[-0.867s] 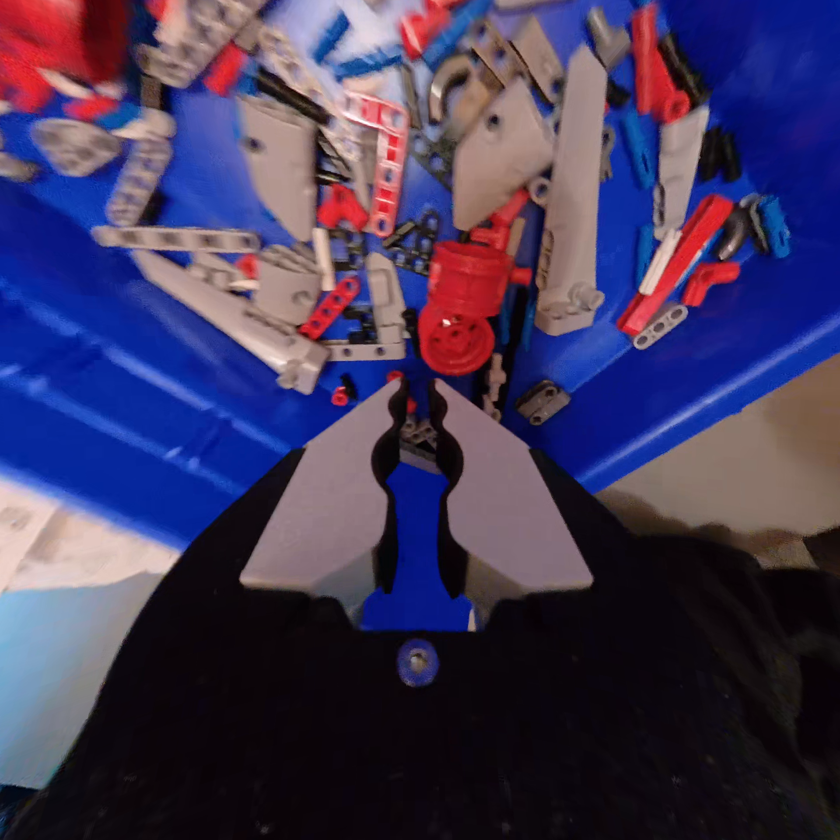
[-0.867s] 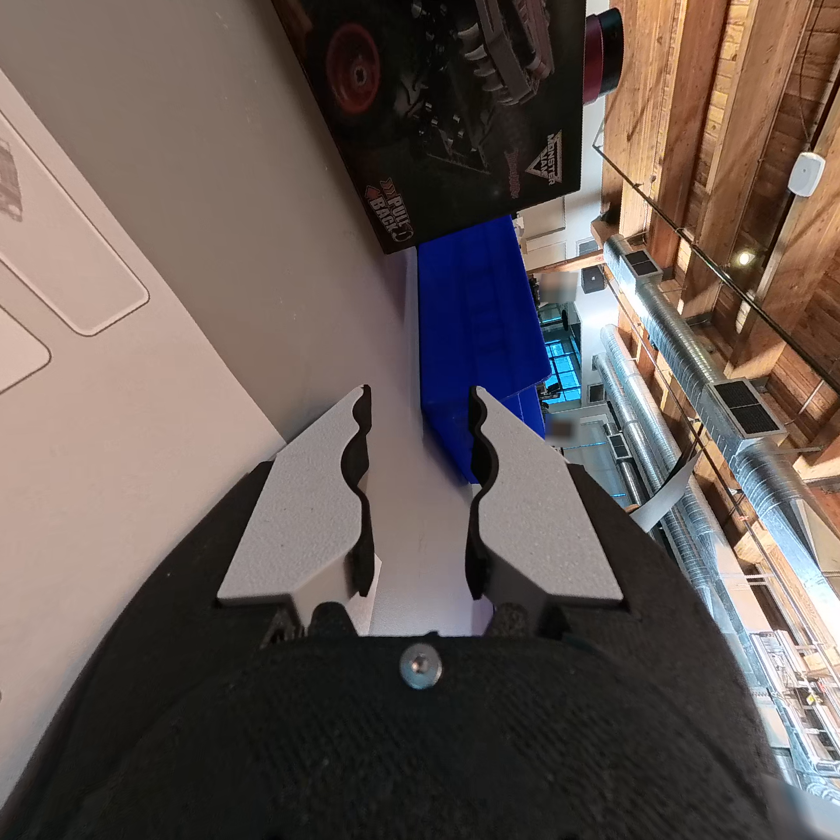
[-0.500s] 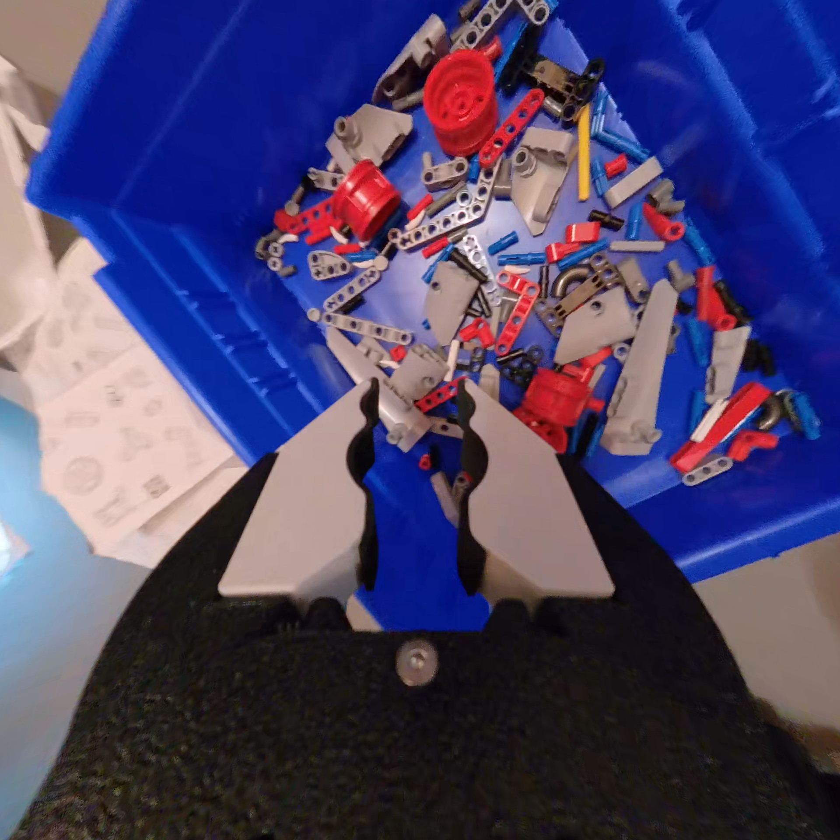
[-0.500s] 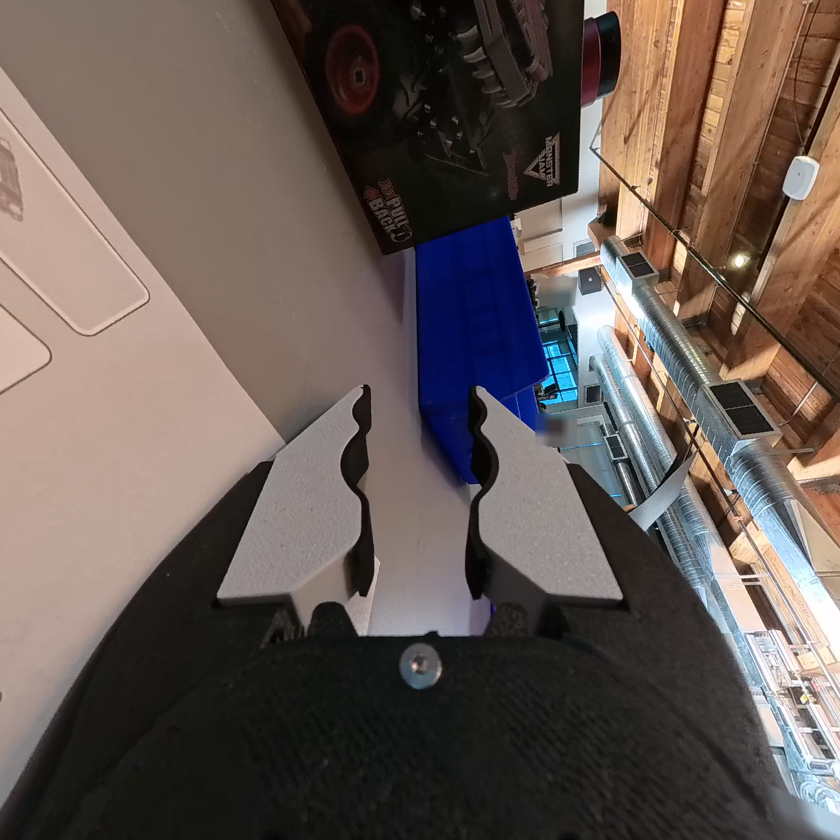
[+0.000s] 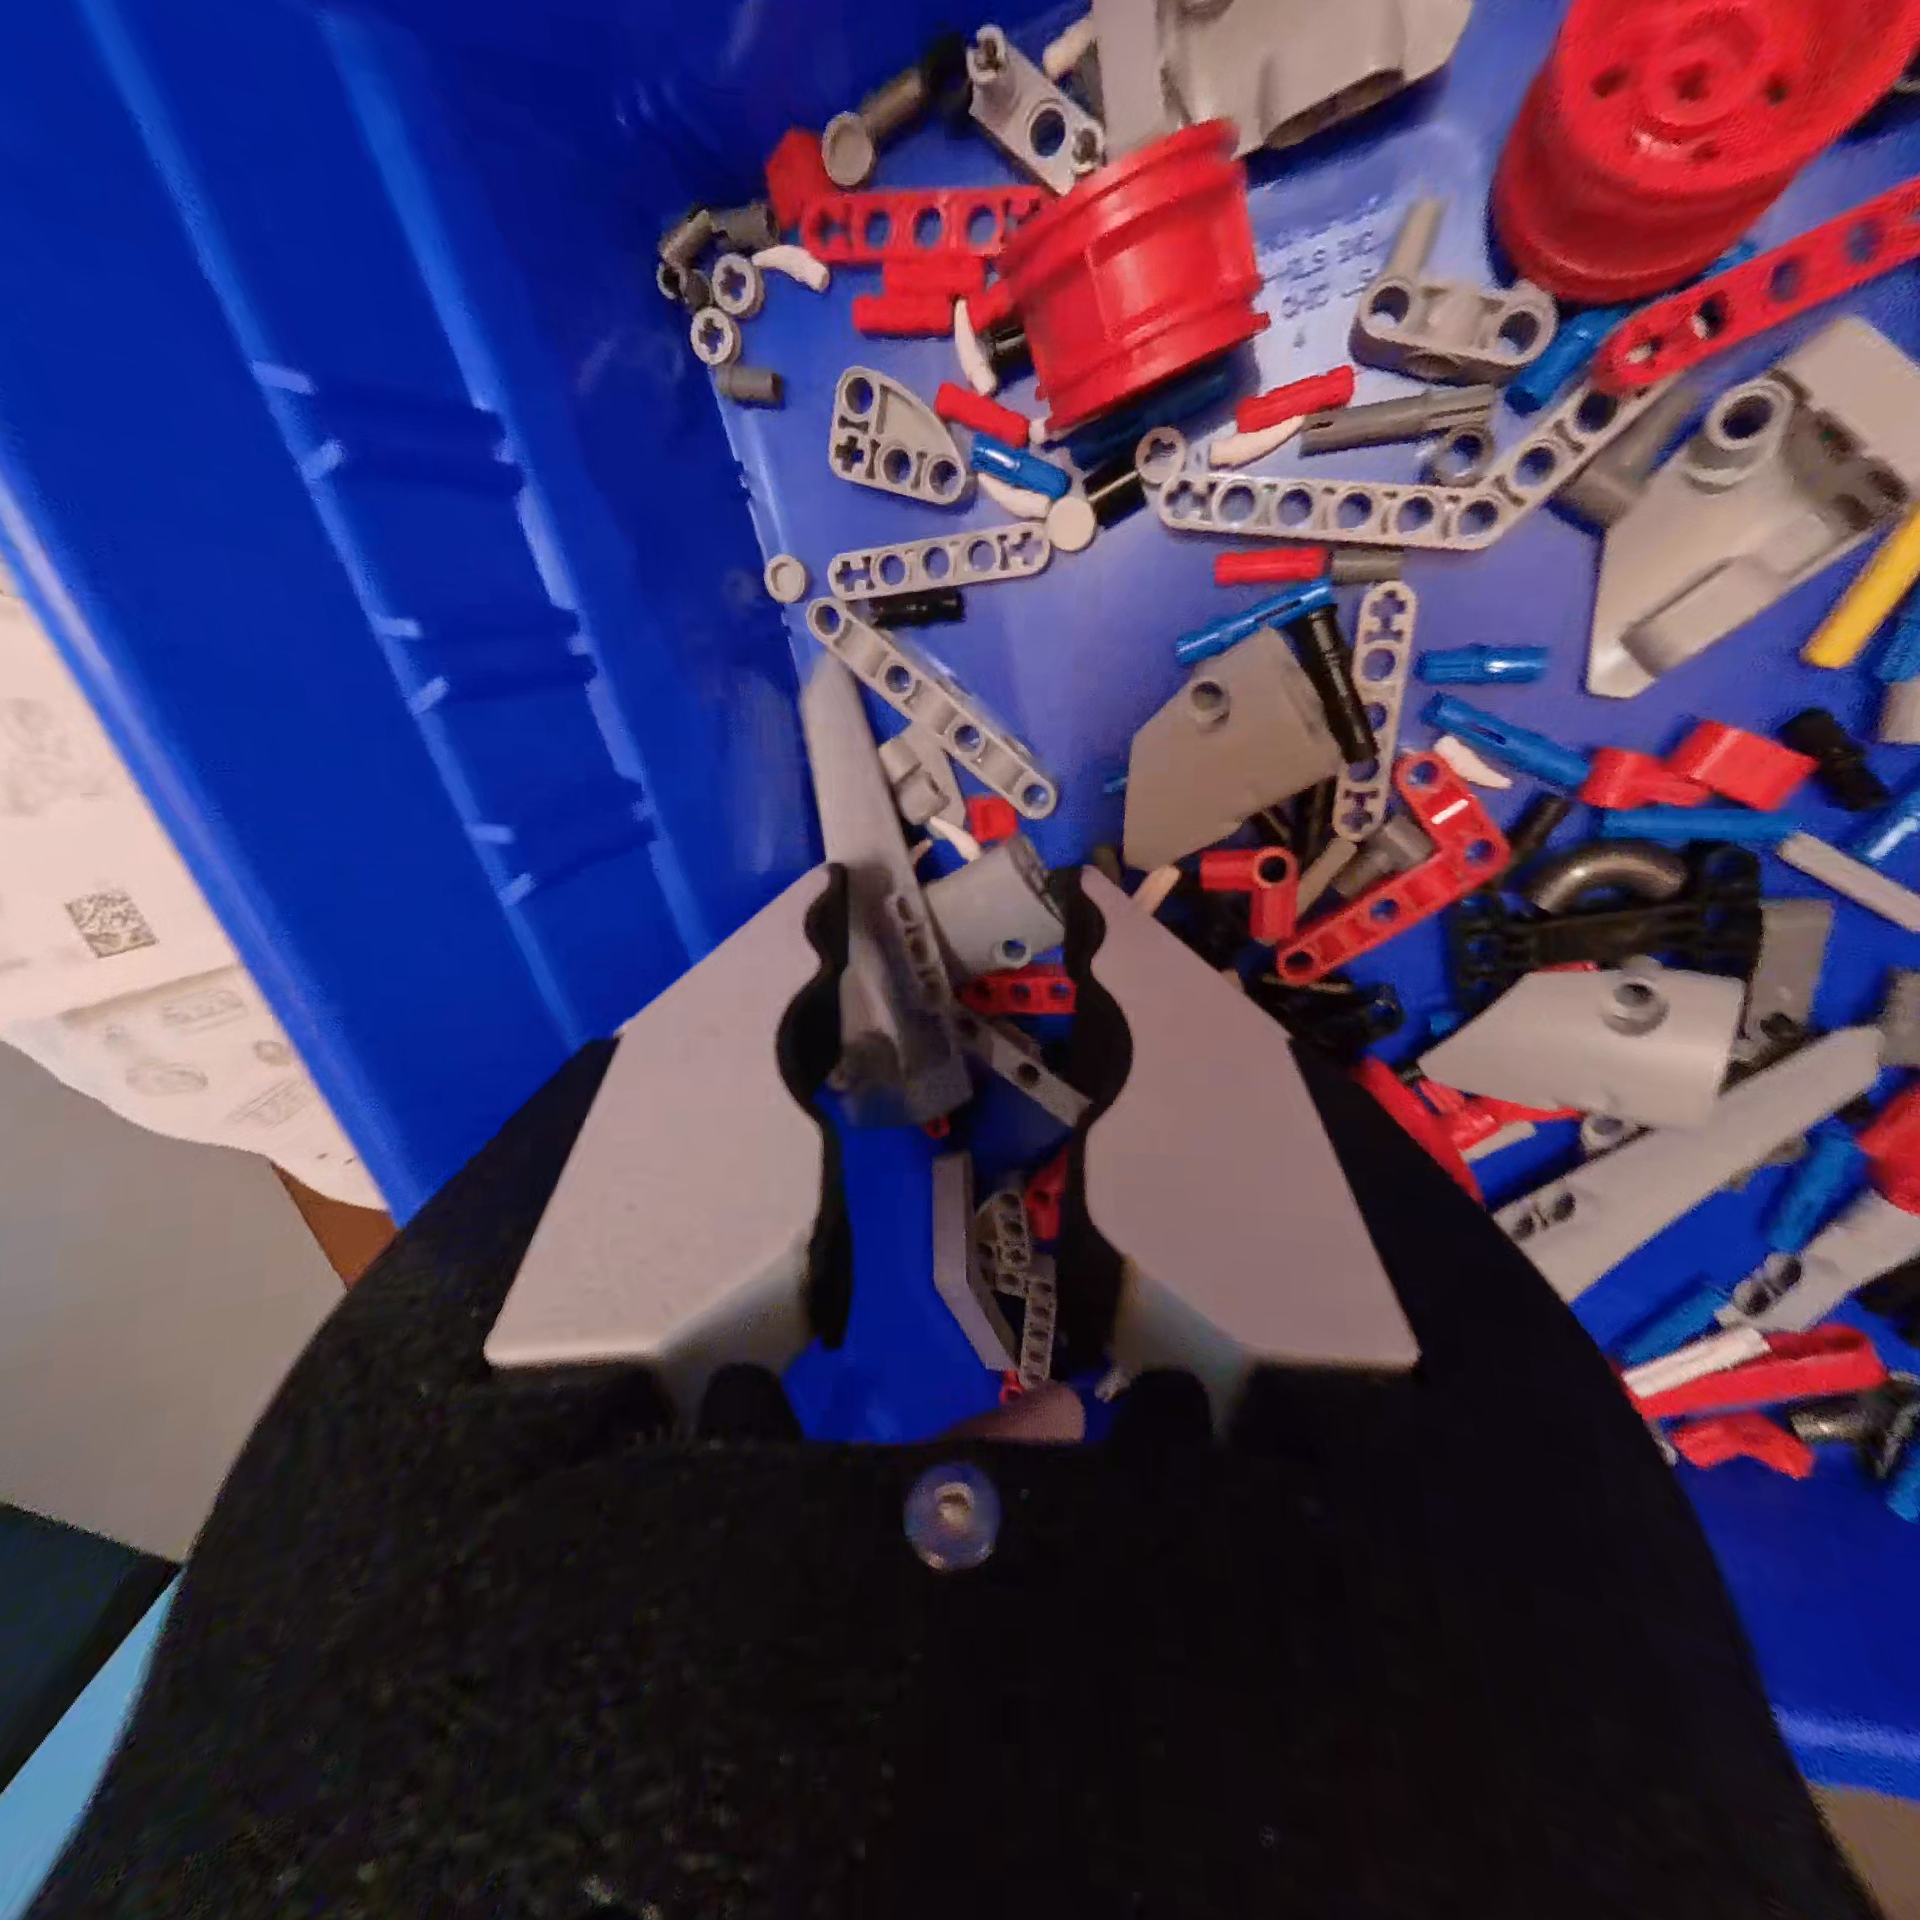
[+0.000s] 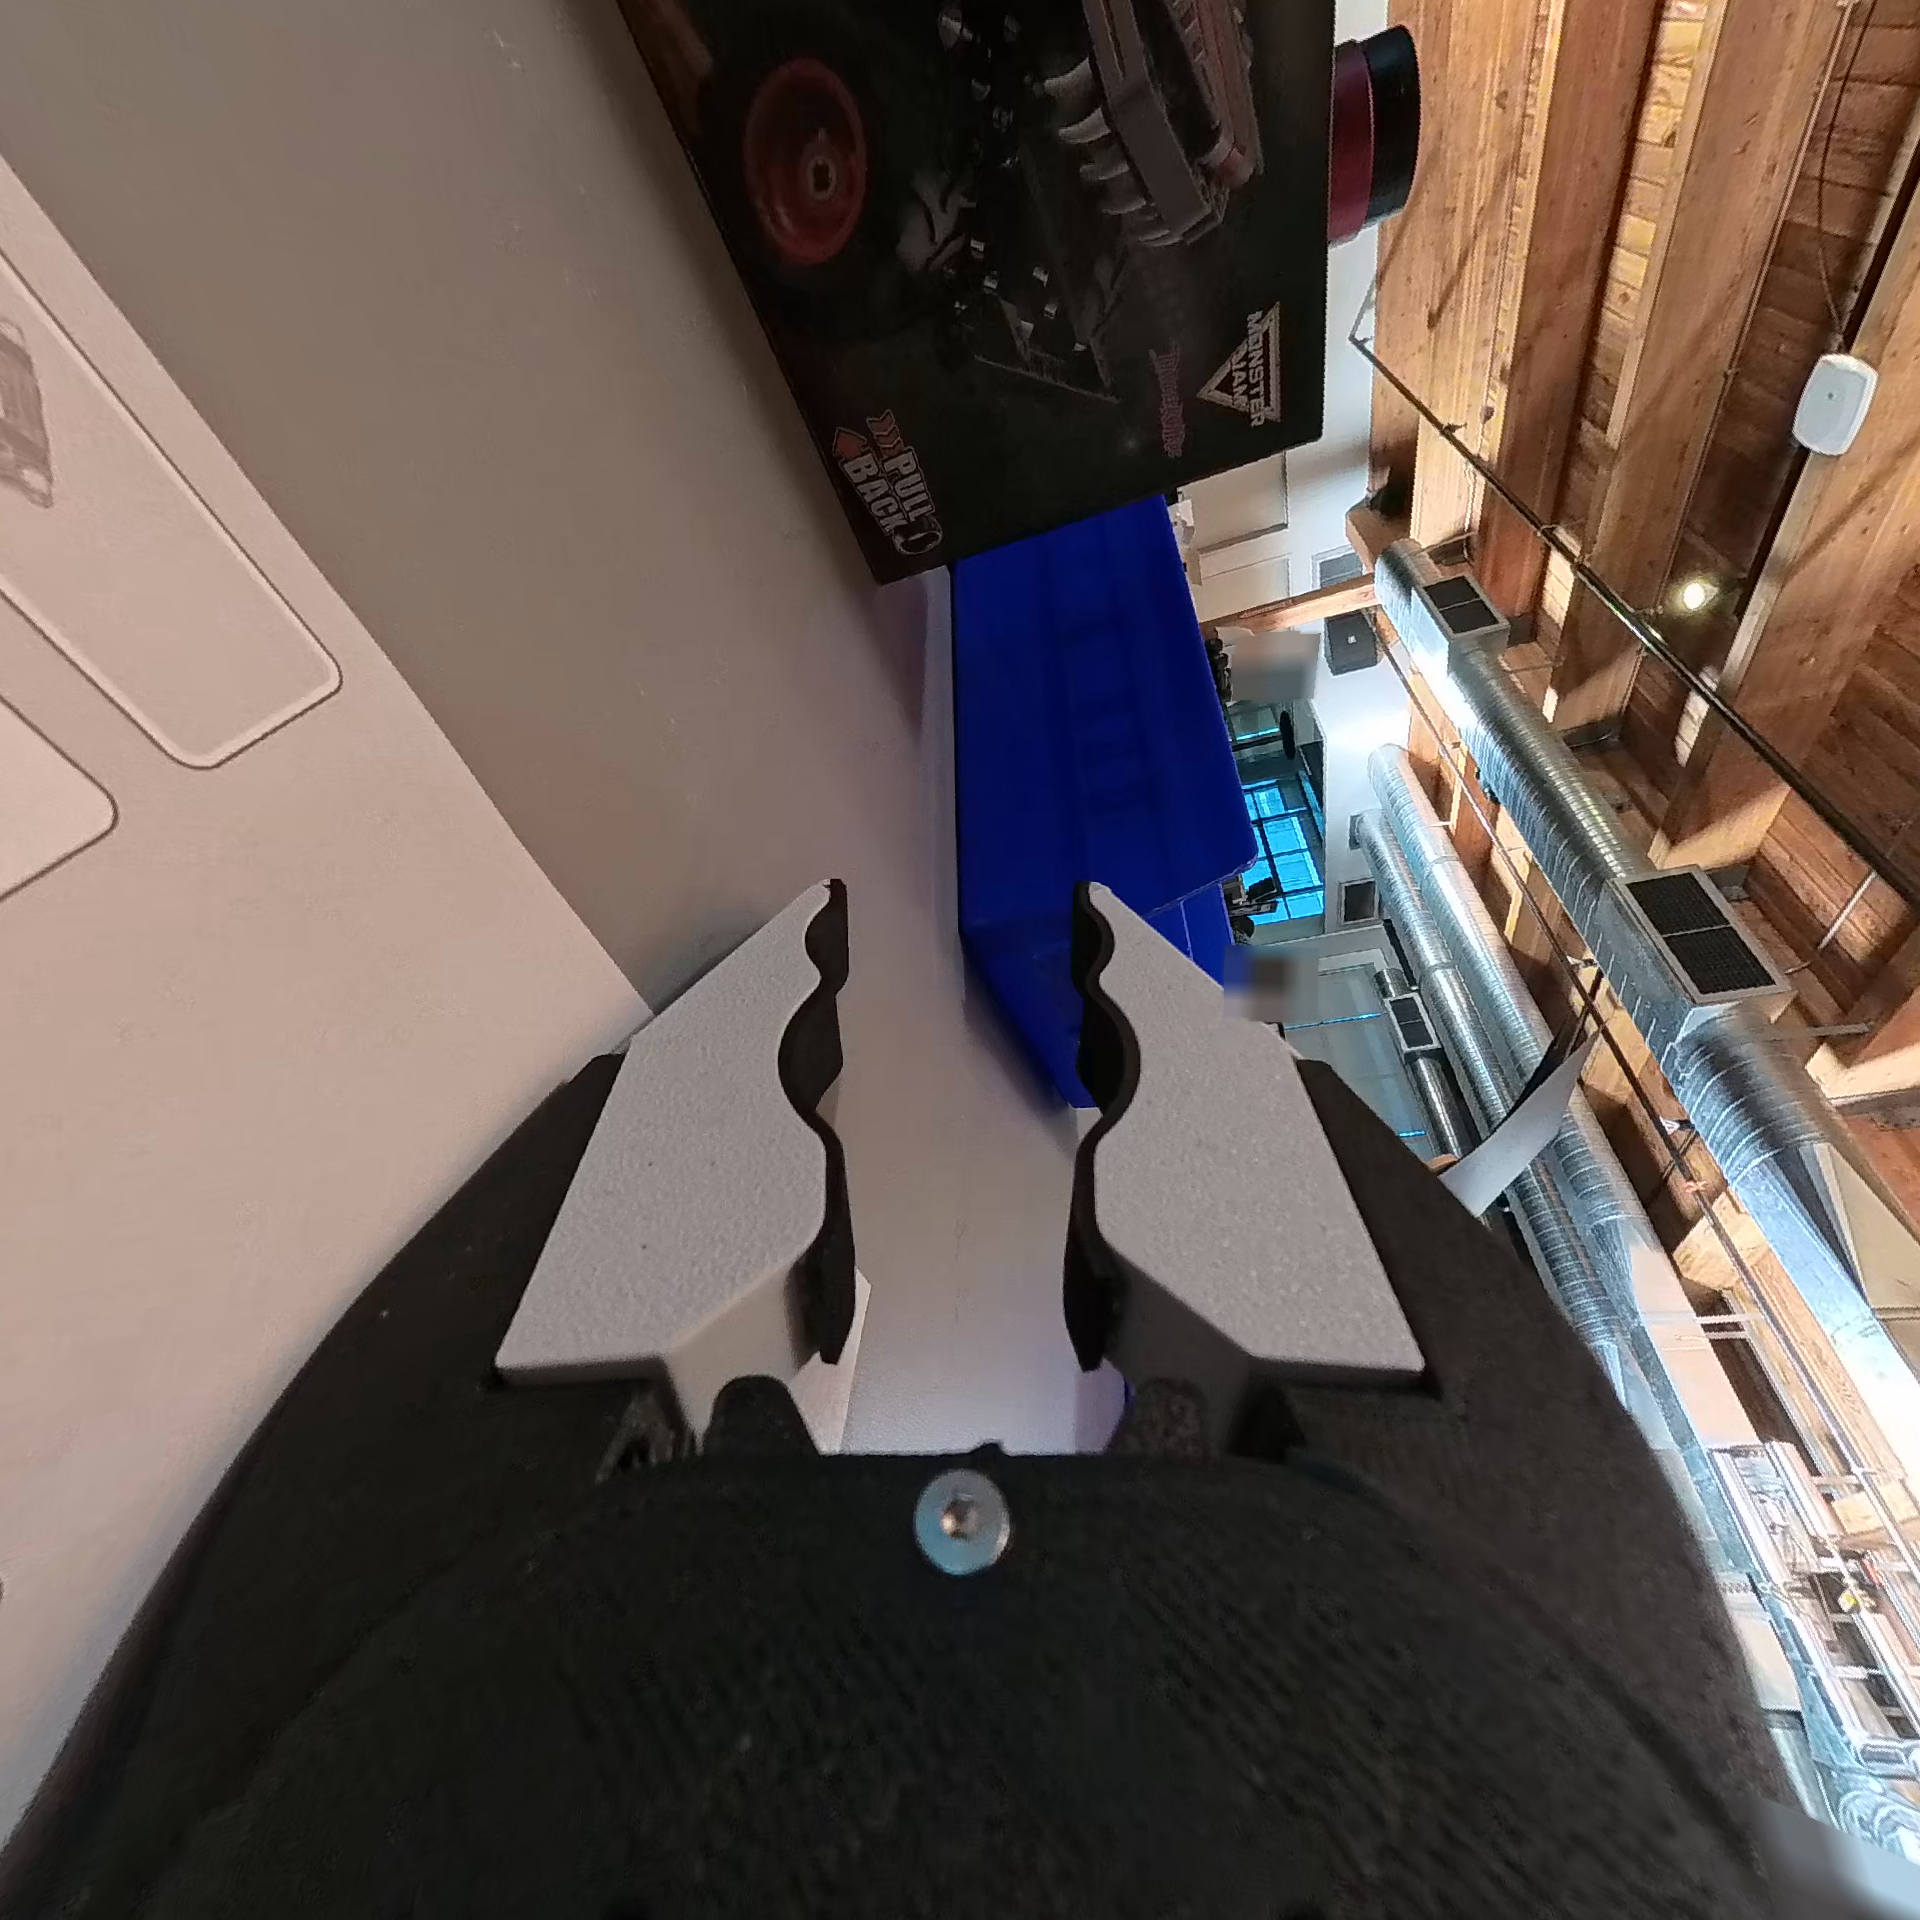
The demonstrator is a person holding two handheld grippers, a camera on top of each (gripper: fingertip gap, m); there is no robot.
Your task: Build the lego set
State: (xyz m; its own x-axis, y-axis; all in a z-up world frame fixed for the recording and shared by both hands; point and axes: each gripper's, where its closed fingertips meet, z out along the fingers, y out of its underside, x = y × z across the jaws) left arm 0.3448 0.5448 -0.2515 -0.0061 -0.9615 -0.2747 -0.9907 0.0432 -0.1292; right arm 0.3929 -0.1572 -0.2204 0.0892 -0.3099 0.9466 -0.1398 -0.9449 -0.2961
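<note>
A blue bin holds several loose red, grey, blue and black lego parts. My left gripper is open and low inside the bin, its fingers on either side of a long grey panel and a small grey block. A red wheel hub lies farther in. My right gripper is open and empty, lying sideways above the pale table. The blue bin also shows in the right wrist view, beyond the fingertips.
Printed instruction sheets lie left of the bin. The dark lego set box stands on the table beyond the right gripper. A white sheet with rounded outlines lies at the left. Wooden beams and metal ducts fill the background. Spacing between my two grippers at the tips: around 70 cm. Between my left fingertips and the red wheel hub there is roughly 9 cm.
My left gripper opened from nearly shut, then dropped closer into the bin, so the parts look larger. It now straddles the grey panel. The right gripper has stayed still.
</note>
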